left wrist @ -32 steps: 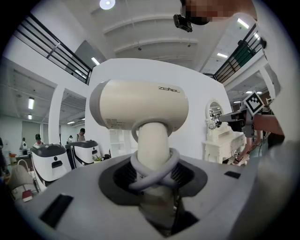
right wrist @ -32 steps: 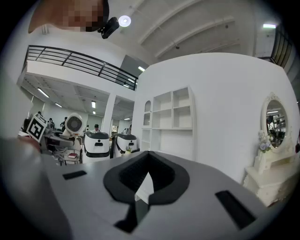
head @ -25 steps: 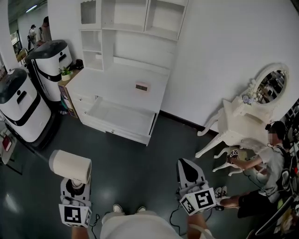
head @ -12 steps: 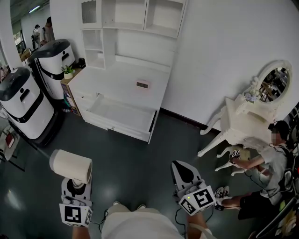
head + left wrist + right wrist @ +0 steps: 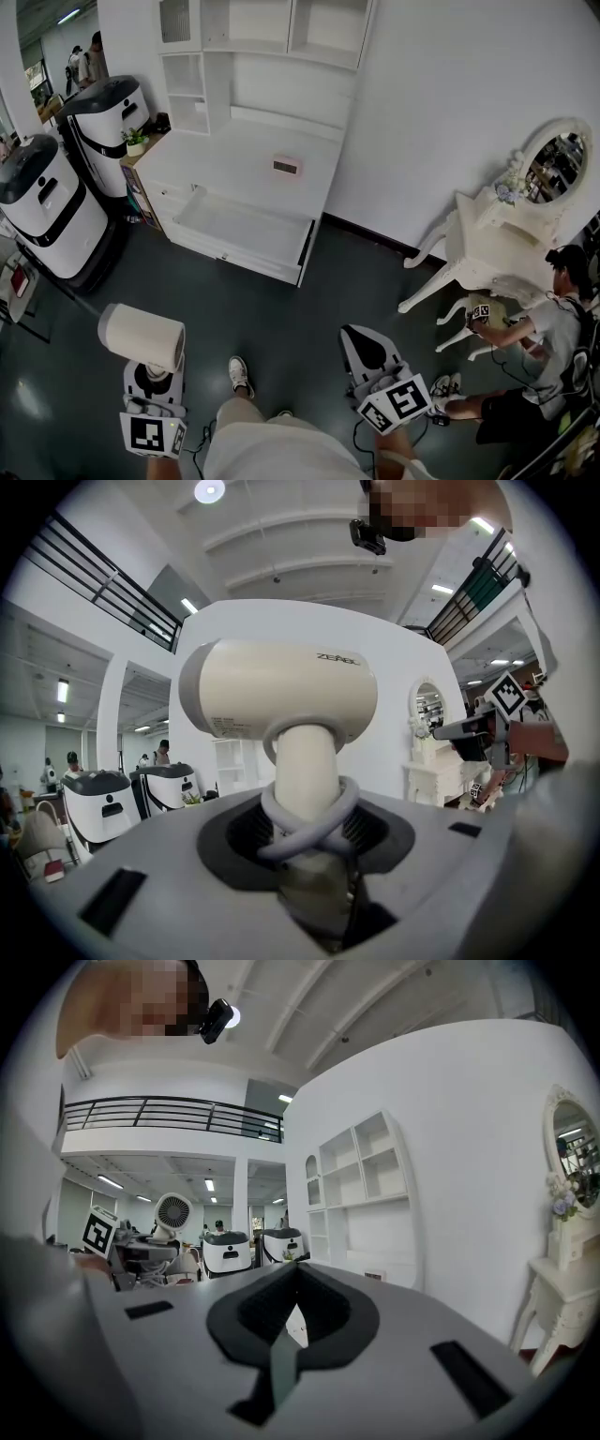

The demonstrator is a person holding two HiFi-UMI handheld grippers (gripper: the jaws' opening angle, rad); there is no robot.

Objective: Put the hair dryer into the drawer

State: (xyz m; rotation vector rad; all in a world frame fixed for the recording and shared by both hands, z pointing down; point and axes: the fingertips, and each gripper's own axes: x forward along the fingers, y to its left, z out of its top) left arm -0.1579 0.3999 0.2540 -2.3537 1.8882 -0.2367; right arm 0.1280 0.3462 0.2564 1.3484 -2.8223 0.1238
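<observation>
A cream hair dryer [image 5: 141, 337] stands upright in my left gripper [image 5: 150, 373] at the lower left of the head view. In the left gripper view its barrel [image 5: 281, 697] lies crosswise above the jaws. The left gripper [image 5: 305, 829] is shut on the handle, which has a grey cord looped round it. Across the dark floor, the white desk's drawer [image 5: 236, 231] stands pulled open and looks bare inside. My right gripper [image 5: 366, 352] is at the lower right, shut with nothing in it [image 5: 298, 1271]. Both grippers are well short of the drawer.
Two white-and-black machines [image 5: 42, 211] [image 5: 105, 120] stand left of the desk. A small pink clock [image 5: 286, 168] sits on the desktop. A white dressing table with a mirror [image 5: 492, 234] and a person on the floor [image 5: 553, 328] are at the right. My shoe [image 5: 239, 373] is forward.
One of my feet has stepped forward into view. The right gripper has shifted a little to the left and rolled slightly. The left gripper still holds the dryer the same way.
</observation>
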